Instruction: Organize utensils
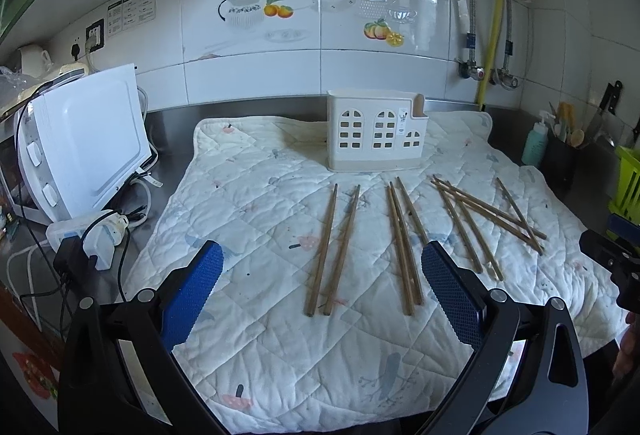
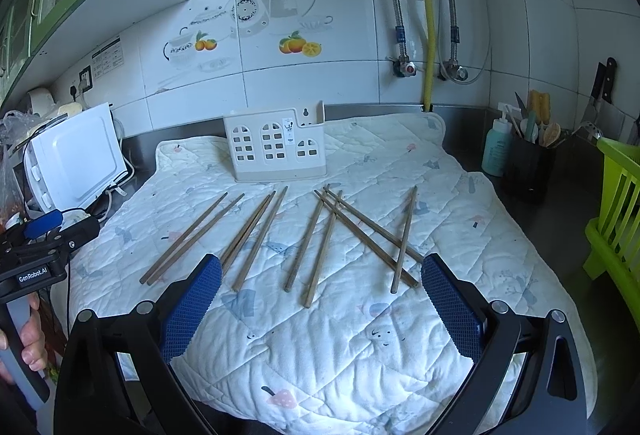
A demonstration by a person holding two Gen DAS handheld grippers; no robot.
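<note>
Here both the left tongs (image 1: 322, 265) and right tongs (image 2: 321, 267) hang wide apart with nothing between them. The chopsticks (image 2: 256, 239) lie scattered mid-frame on the quilted cloth (image 2: 360, 347) covering the table, below the white holder (image 2: 276, 149).

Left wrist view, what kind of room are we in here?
Most likely a home kitchen: a tiled wall with teapot and fruit decals, a steel counter with a white appliance, and a black utensil pot beside knives.
</note>
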